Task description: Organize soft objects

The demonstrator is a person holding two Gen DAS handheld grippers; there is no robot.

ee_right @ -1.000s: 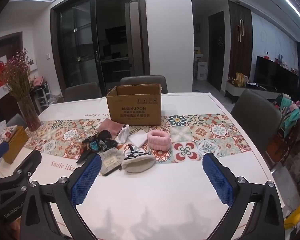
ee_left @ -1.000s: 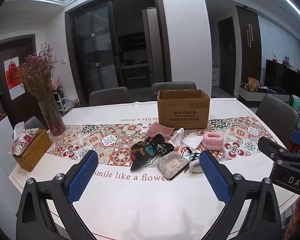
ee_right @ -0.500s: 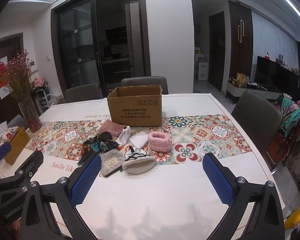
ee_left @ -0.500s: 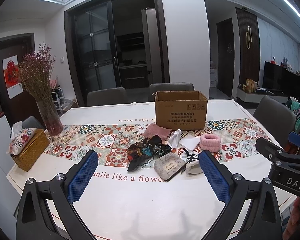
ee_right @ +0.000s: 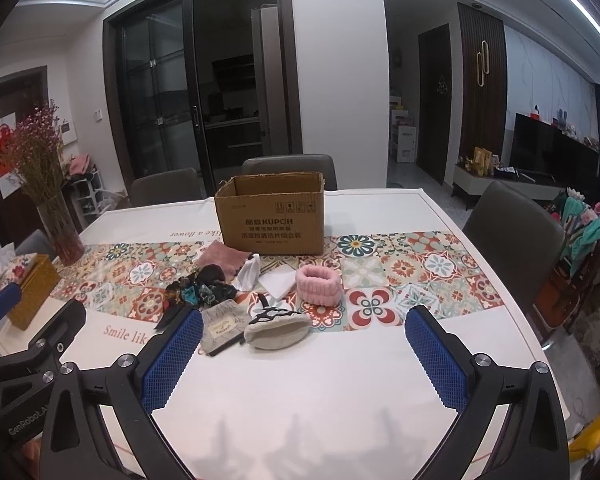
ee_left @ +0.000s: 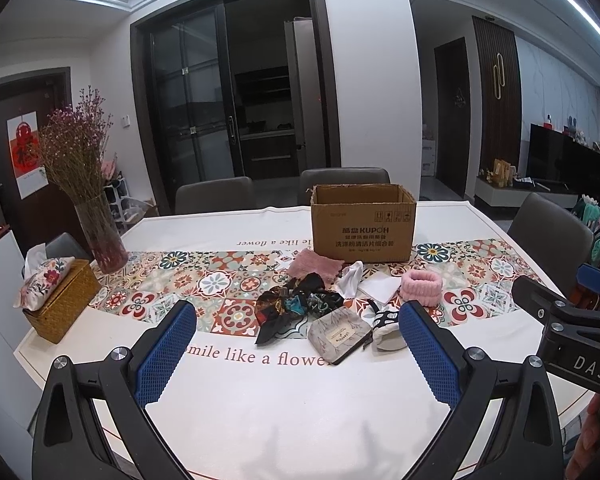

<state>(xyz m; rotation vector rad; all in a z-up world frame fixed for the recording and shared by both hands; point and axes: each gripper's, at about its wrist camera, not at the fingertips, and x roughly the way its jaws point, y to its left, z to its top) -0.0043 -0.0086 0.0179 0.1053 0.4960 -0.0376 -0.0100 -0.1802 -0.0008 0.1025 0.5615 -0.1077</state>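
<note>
Clearly both the left gripper (ee_left: 296, 354) and right gripper (ee_right: 304, 354) are hovering wide open and empty over the table (ee_left: 284, 412), well short of the soft things lying in front of the open cardboard box (ee_left: 363, 222). Reaching for the nearest item first, the pouch (ee_left: 339, 339), is looking wisest: pinching its middle, lifting clear before heading to the box.

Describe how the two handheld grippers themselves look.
Both alike: the left gripper and right gripper have black angular frames with silver screws and blue mesh-textured finger pads. White lettering shows on the sides: "DAS" on the right one, "GenRobot" on the left. No cables visible.
</note>
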